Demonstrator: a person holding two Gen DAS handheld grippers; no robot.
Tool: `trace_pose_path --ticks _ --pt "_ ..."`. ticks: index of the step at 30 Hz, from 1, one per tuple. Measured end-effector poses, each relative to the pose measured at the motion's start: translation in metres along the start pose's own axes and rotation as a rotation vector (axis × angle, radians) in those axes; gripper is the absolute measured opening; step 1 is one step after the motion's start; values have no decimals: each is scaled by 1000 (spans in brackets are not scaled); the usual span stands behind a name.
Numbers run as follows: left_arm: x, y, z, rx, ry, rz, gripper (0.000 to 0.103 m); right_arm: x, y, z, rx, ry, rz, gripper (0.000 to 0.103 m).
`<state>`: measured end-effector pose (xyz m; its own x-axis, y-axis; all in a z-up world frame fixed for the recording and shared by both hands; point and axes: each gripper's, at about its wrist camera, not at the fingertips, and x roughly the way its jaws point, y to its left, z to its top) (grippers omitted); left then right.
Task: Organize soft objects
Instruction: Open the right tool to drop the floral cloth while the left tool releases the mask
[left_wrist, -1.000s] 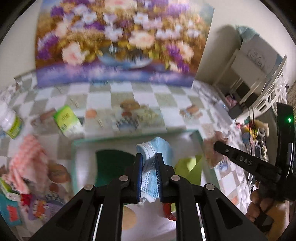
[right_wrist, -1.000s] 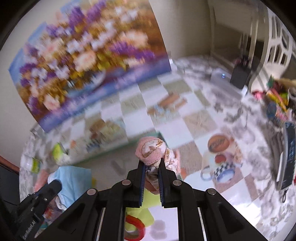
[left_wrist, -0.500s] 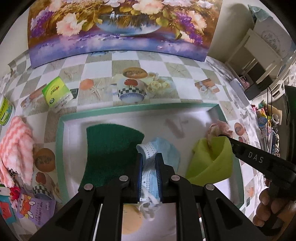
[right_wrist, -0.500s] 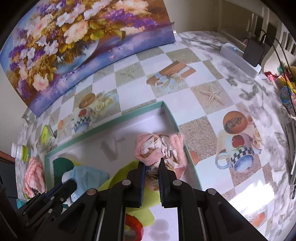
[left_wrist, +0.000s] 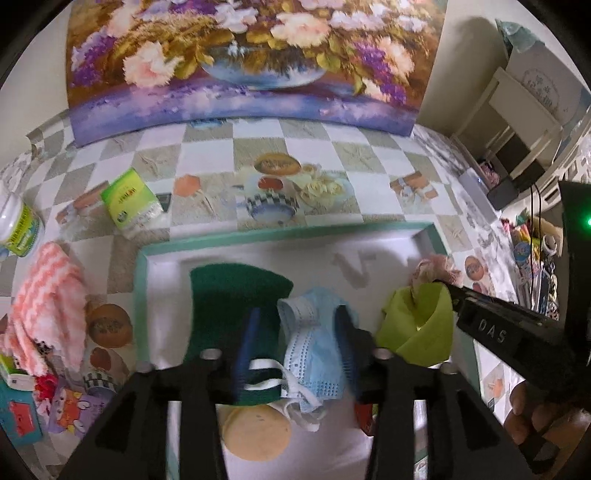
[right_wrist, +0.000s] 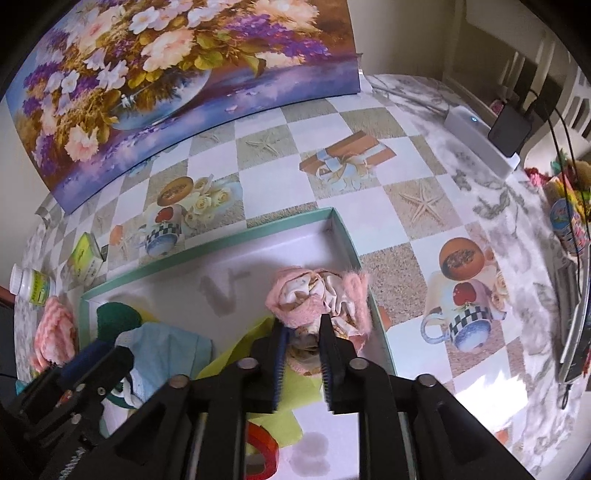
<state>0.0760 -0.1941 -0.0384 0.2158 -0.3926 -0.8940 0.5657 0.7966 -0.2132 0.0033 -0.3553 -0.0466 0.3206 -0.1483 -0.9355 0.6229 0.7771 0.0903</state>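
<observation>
Pink sock bundle (right_wrist: 317, 299) against tray's right rim (right_wrist: 373, 306); far half bare

Two grippers are in view, the left gripper (left_wrist: 295, 347) and the right gripper (right_wrist: 301, 354). One tray (left_wrist: 295, 230) holds one green pad (left_wrist: 229, 291), one blue mask (left_wrist: 314, 339), one yellow-green cloth (left_wrist: 424, 332), one pink bundle (right_wrist: 317, 295), one tan disc (left_wrist: 256, 434) and one red ring (right_wrist: 264, 448). Outside it lie one striped towel (left_wrist: 44, 306), one green packet (left_wrist: 131, 201) and one bottle (left_wrist: 16, 225). One flower painting (left_wrist: 251, 55) stands behind.
</observation>
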Motion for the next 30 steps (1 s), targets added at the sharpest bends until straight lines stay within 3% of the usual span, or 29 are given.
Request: trace_pose_path --ticks 6,8,12,22,30 --pt "-17 10 7 -26 -24 55 70 -17 5 3 -25 -29 -51 39" --pt "-21 15 9 -45 -25 71 73 -23 3 4 -14 -36 -60 52" --pt "-29 26 10 -70 -47 116 80 -33 4 6 -12 -54 -62 58" --pt "-32 52 11 -134 -53 192 88 -36 9 6 -26 -32 -92 68" --pt "-25 67 8 -161 -12 227 91 -31 10 4 -30 -29 -113 92"
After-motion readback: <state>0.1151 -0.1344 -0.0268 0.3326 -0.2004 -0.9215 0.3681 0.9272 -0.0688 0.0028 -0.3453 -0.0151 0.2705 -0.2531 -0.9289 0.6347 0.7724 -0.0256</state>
